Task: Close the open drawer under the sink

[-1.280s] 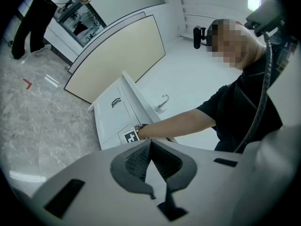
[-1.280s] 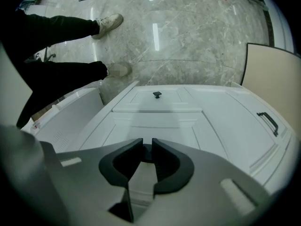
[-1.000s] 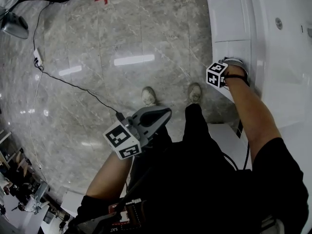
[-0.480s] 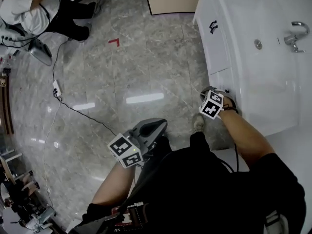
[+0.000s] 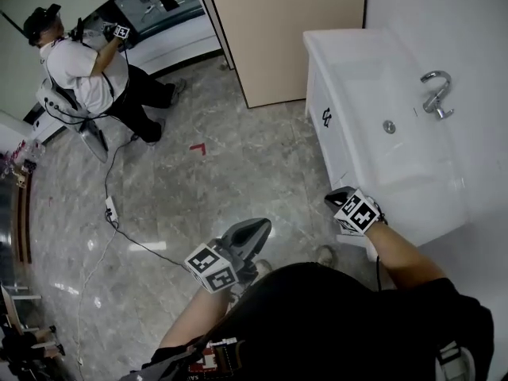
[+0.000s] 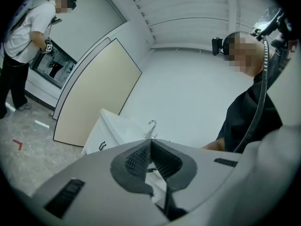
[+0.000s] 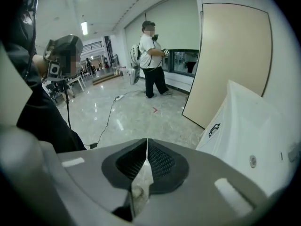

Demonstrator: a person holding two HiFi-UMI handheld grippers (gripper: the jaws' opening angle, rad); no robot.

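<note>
1. My left gripper (image 5: 255,232), grey plastic with ribbed pads, is pressed together on nothing above the glossy marble floor (image 5: 238,173).
2. The drawer (image 5: 341,167) looks flush with the smooth white cabinet front, so I judge it closed.
3. My right gripper (image 5: 340,198) is closing on nothing, near the front edge of the glazed sink (image 5: 373,157).

Head view: the sink (image 5: 373,94) stands at the right against the wall (image 5: 444,14), with the tap (image 5: 436,94) on its wall side, the drain (image 5: 389,126) just before the tap, and 1 handle (image 5: 326,117) on the cabinet front below. A panel (image 5: 278,30) stands behind the sink's far end. On the floor (image 5: 238,213) left of the cabinet lies 1 mark (image 5: 198,148), further left a power strip (image 5: 111,209) with its cable (image 5: 131,240), and 1 person (image 5: 87,74) stands at far upper left.
</note>
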